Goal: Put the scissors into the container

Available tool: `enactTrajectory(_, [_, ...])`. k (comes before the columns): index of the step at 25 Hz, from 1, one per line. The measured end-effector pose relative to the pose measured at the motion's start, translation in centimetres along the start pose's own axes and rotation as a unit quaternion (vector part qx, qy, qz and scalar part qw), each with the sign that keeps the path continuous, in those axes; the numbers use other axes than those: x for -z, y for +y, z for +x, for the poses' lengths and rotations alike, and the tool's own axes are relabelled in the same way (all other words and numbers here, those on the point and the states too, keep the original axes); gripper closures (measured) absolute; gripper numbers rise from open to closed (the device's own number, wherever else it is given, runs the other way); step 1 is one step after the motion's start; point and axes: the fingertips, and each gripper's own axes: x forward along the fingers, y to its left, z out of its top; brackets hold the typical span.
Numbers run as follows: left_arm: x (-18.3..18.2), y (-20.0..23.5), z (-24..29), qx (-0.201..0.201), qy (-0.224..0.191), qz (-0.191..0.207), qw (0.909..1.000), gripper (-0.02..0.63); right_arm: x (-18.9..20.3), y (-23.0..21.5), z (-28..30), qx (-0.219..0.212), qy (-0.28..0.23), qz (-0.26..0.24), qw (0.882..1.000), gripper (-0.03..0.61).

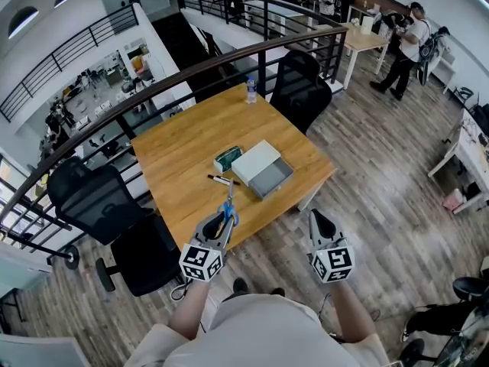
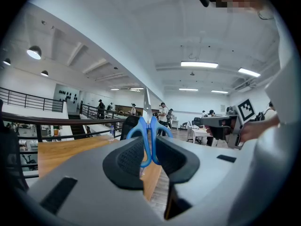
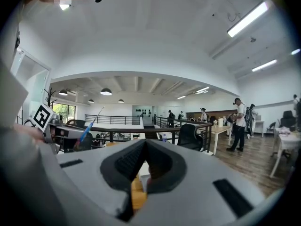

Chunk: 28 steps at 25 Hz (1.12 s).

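Table (image 1: 183, 151) bears container (image 1: 269, 178). Left tongs (image 1: 221, 222), nearer, pinch scissors (image 1: 228, 205) short of container, blades pointing toward it. Right tongs (image 1: 318, 220) pressed together, empty.

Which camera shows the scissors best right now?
The left gripper view: the scissors sit dead centre, blue handles clamped in the left tool. Head view shows them small near the table edge; right gripper view, tiny at far left.
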Motion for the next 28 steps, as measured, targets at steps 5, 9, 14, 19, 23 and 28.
enactTrajectory(5, [0.1, 1.1, -0.1, 0.002, 0.002, 0.001, 1.0, 0.538, -0.1, 0.4, 0.8, 0.009, 0.0, 0.005, 1.0, 0.577])
enactTrajectory(9, [-0.1, 1.7, 0.2, 0.008, 0.003, 0.0, 1.0, 0.538, -1.0, 0.6, 1.6, 0.015, -0.004, 0.008, 1.0, 0.577])
enactTrajectory(14, [0.1, 2.6, 0.4, 0.018, 0.001, -0.002, 0.9998, 0.538, -0.4, 1.7, 2.2, 0.016, 0.008, -0.003, 1.0, 0.577])
enactTrajectory(19, [0.1, 4.0, 0.4, 0.027, 0.003, -0.004, 0.9996, 0.538, -0.2, 2.6, 3.2, 0.025, 0.015, -0.005, 1.0, 0.577])
enactTrajectory(23, [0.1, 5.2, -0.1, 0.036, 0.005, -0.004, 0.9993, 0.538, -0.2, 4.1, 3.9, 0.03, 0.016, -0.007, 0.999, 0.577])
enactTrajectory(28, [0.4, 6.8, -0.7, 0.047, 0.006, -0.003, 0.9989, 0.538, 0.3, 6.1, 4.6, 0.036, 0.018, -0.008, 0.999, 0.577])
